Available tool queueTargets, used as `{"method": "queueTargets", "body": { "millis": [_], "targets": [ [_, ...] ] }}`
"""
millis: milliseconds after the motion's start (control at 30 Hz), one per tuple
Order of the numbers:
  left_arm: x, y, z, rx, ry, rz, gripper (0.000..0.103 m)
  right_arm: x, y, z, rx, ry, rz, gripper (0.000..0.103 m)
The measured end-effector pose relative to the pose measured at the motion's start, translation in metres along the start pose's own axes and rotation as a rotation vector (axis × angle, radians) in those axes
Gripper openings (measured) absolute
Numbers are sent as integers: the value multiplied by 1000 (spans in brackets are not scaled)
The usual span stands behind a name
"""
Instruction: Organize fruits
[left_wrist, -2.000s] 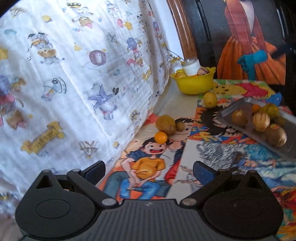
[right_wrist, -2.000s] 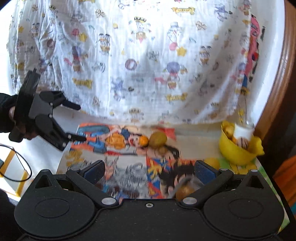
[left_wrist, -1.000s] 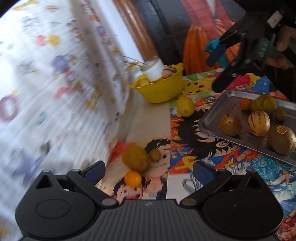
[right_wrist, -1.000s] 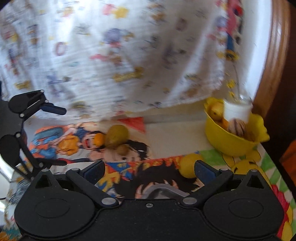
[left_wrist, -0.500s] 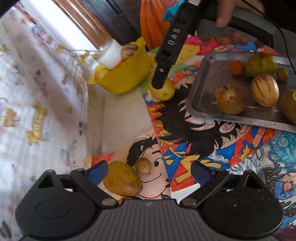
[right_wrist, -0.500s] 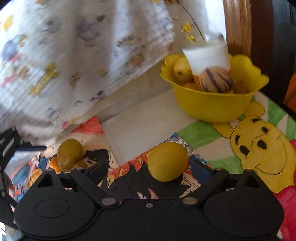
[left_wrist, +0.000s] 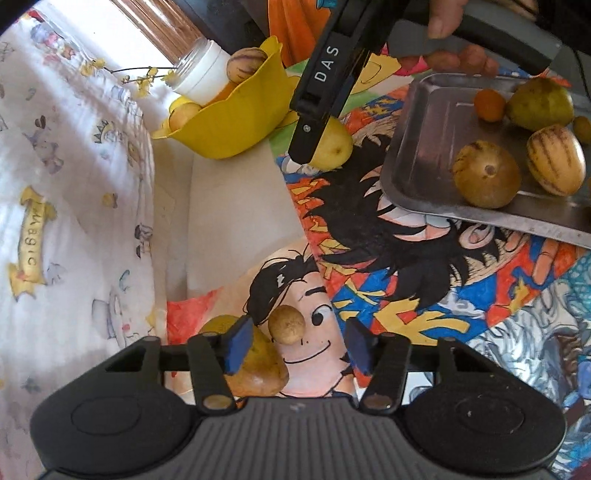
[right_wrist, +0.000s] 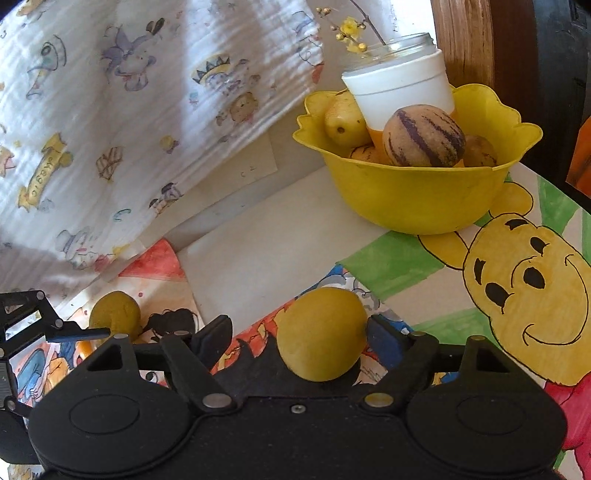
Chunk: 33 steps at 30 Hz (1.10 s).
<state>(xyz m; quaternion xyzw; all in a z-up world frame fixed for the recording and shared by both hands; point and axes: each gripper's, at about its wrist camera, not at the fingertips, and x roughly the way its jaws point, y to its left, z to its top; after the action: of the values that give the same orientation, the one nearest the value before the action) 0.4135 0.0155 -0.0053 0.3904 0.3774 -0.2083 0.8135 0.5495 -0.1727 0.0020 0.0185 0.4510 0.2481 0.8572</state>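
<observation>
A: Start with the lemon (right_wrist: 322, 334). It lies on the table (right_wrist: 266, 258) between the bowl (right_wrist: 417, 199) at the far edge and the tray (left_wrist: 424, 147), and it sits between the jaws of our right gripper (right_wrist: 299, 332). Its long axis runs roughly across the gap, jaw to jaw.

B: Held?

A: Not yet, we judge. Those jaws have just been closing; the right-hand one looks to be at the lemon's end, but the left-hand one stands clear of it. So we call them half-wide around it, not clamped.

B: And our left?

A: The left gripper (left_wrist: 295, 343) has a small round fruit (left_wrist: 286, 325) just ahead of the gap between its jaws, near the curtain-side edge of the table. A larger pear (left_wrist: 255, 365) lies under and behind the left-hand jaw, touching or nearly touching the small fruit. These jaws have also just been closing and stand narrow, yet gaps remain on both sides of the small fruit.

B: So the pear is the worry.

A: Yes. If we close here, the left-hand jaw may catch the pear first. The right hand is the better placed; the bowl lies straight ahead of it.
</observation>
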Motion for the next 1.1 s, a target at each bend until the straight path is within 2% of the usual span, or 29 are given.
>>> {"method": "queueTargets", "body": {
  "millis": [167, 267, 300, 367, 467, 733, 1100],
  "targets": [
    [6, -1, 6, 16, 11, 33, 52, 5, -3, -2, 4, 11, -19, 76],
    [8, -5, 7, 40, 13, 53, 47, 9, -5, -6, 12, 28, -29, 66],
    [9, -7, 7, 45, 18, 55, 41, 11, -5, -8, 14, 37, -28, 61],
    [14, -8, 7, 36, 55, 46, 32, 14, -6, -11, 21, 45, -25, 58],
    [18, -7, 6, 44, 63, 83, 32, 16, -5, -13, 23, 43, -20, 58],
    [20, 3, 6, -52, 35, 92, 26, 20, -9, -11, 33, 47, 6, 58],
    [17, 6, 1, -299, 16, 123, 22, 25, -10, -12, 49, 19, 14, 57]
  ]
}}
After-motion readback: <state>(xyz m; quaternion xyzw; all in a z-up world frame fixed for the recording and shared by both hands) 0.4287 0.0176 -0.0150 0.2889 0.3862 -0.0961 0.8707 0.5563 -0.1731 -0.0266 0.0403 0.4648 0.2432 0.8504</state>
